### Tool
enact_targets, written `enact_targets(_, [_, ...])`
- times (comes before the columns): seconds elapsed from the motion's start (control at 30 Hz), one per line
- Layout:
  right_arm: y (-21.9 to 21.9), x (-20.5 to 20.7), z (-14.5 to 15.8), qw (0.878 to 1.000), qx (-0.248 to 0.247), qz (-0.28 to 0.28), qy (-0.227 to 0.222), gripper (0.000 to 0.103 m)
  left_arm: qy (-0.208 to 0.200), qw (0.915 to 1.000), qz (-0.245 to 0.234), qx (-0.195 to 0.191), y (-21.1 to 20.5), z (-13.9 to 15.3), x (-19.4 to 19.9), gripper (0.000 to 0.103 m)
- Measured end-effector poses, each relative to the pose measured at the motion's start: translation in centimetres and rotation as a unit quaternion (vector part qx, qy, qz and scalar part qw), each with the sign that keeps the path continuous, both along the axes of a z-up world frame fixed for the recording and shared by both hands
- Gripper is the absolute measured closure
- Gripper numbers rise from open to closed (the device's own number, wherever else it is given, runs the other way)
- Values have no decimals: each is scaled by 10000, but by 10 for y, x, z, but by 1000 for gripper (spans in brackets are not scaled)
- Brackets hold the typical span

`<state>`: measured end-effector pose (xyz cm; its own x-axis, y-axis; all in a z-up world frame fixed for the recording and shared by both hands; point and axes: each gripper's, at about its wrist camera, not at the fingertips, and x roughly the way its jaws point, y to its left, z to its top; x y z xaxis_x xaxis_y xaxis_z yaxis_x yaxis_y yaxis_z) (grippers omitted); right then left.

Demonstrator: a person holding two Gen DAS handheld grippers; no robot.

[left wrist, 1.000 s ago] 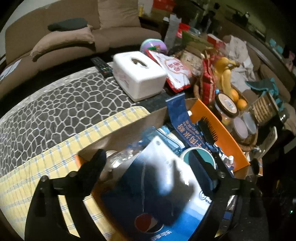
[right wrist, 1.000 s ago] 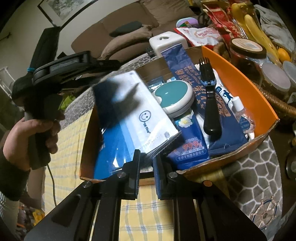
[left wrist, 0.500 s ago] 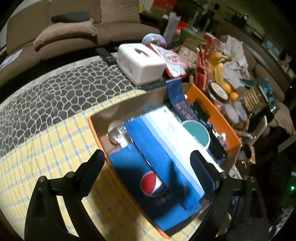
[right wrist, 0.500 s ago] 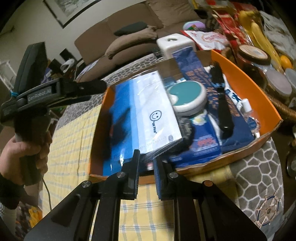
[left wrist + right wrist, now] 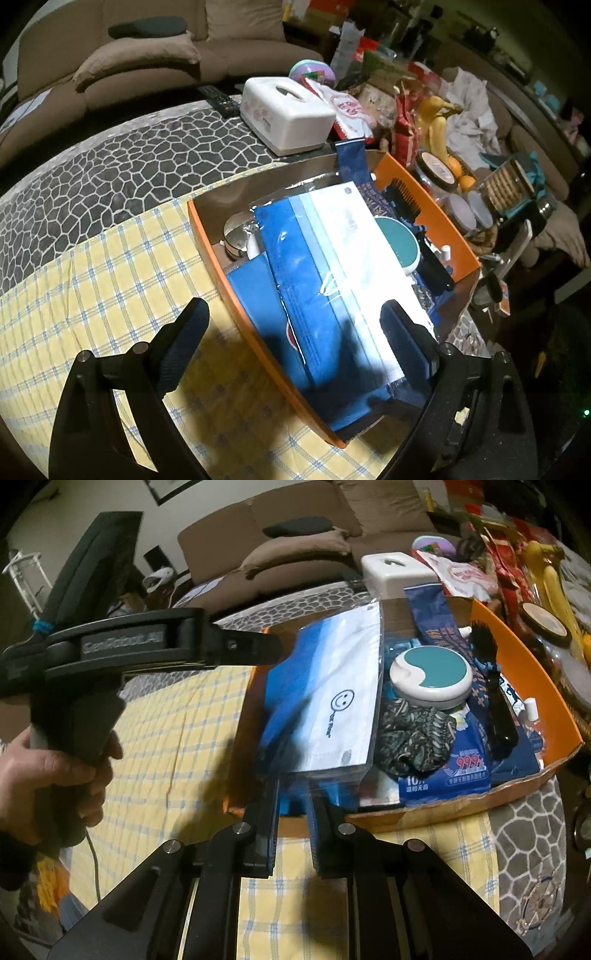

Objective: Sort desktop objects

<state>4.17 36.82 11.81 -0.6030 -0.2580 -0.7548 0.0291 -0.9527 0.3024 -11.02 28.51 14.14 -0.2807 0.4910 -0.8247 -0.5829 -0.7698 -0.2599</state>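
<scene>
Left hand-held gripper point(image 5: 291, 341) backed off w/ jaws spread; right hand-held gripper point(image 5: 291, 812) pinches mask pack point(image 5: 332, 705) over orange box point(image 5: 532, 664) — thin edge grip, may slip.

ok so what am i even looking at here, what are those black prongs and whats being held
There is no robot: a person's hand grips a handheld tool with two black jaws, one tool per hand. Each picture comes from a camera on one tool, looking along its prongs. The right gripper is shut on the edge of a blue and white mask pack, which lies over an orange box full of small items on a yellow checked cloth. The left gripper stands open, empty.
</scene>
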Motion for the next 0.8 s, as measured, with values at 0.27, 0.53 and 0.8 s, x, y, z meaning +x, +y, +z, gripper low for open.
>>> enact_targets(0.27, [8, 16, 7, 9999, 37, 70, -105, 78, 56, 9997, -74, -238, 14, -10, 14, 10])
enact_targets(0.53, [55, 6, 28, 9983, -240, -537, 62, 66, -16, 10000, -23, -88, 3, -10, 27, 10])
enact_targets(0.8, [73, -52, 26, 9966, -285, -768, -50, 66, -137, 9999, 39, -49, -23, -16, 32, 10])
